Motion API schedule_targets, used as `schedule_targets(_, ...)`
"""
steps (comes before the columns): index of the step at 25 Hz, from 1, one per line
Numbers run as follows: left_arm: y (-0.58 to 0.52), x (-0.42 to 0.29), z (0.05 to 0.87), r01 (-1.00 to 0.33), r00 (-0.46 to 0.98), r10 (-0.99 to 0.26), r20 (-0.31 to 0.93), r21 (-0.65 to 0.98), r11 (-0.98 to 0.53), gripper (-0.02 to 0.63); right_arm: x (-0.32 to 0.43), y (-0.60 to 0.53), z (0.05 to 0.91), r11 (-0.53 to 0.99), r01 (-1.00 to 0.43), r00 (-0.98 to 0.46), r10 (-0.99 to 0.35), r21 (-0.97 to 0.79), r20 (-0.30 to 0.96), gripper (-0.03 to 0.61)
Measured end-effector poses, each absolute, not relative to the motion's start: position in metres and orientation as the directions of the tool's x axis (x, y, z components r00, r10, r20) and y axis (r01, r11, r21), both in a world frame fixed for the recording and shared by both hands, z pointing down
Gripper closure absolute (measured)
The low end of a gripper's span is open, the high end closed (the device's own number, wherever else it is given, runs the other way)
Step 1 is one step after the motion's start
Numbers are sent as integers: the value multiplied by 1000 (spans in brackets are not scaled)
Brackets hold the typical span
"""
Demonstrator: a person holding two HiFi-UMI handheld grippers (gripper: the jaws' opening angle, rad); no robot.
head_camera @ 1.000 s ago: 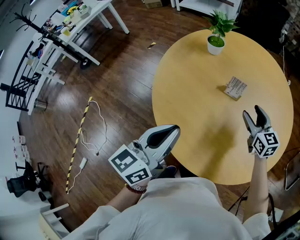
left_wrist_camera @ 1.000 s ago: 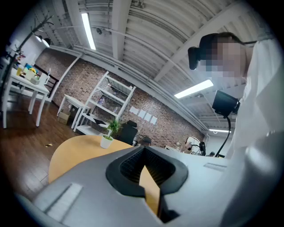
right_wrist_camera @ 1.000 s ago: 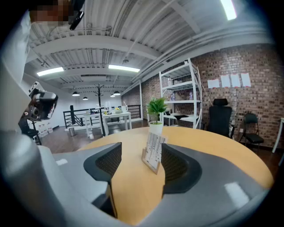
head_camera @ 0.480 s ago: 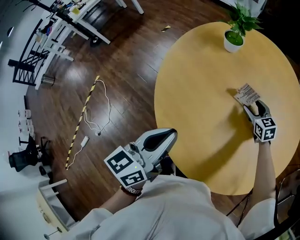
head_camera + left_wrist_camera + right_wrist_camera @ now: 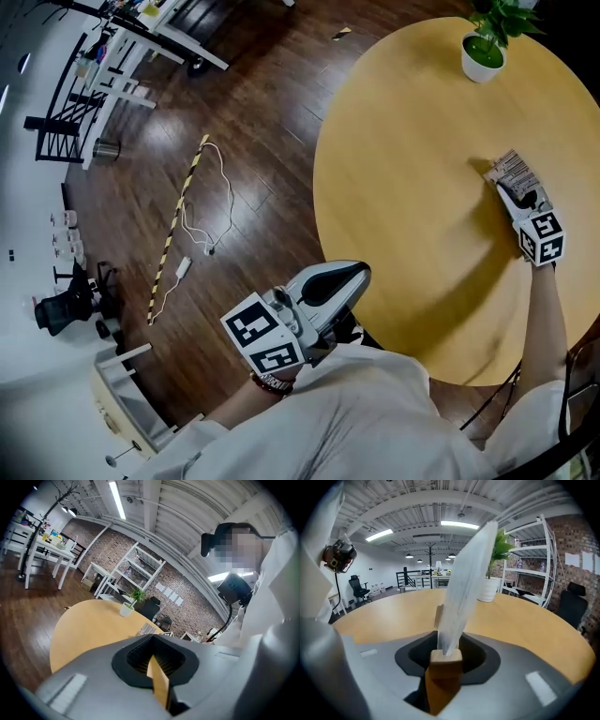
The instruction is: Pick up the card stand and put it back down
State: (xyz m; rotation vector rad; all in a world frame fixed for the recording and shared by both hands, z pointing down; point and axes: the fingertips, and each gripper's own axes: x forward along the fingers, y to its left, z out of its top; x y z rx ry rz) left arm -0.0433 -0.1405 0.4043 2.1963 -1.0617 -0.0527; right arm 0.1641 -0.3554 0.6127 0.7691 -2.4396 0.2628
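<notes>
now the right gripper is down at the card stand, which sits near the right-hand rim of the round yellow table, below the potted plant. a second ago this gripper hung spread wide over the table edge nearer the person, well short of the stand. its jaws have just been closing, and in the right gripper view they are clenched on the stand's wooden base, with the pale card rising from it, tilted to the right. whether the base has left the tabletop i cannot tell. the left gripper is where it was before, off the table's near edge above the dark wood floor, close to the person's body, jaws together with nothing between them.
</notes>
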Motion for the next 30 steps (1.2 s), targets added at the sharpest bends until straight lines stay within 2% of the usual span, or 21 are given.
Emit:
schedule_targets(5, -146, -38, 410, -673, 673, -693, 257, 602, -431, 620, 167, -351, 606, 784, -610, -705, -471, -115, 530, 436)
schedule_targets(12, -144, -28, 397, -633, 734, -648, 204, 553, -543, 620, 179, -323, 543, 717, -677, -711, -580, -166, 398, 437)
schedule_targets(21, -103, -30, 370, -540, 814, -569, 116, 509, -670, 620, 155, -166, 398, 718, -687, -725, -666, -111, 178, 437)
schedule_targets(30, -7, -74, 349, -431, 898, -427, 107, 404, -807, 620, 83, -7, 314, 645, -760, -650, -752, -80, 111, 439)
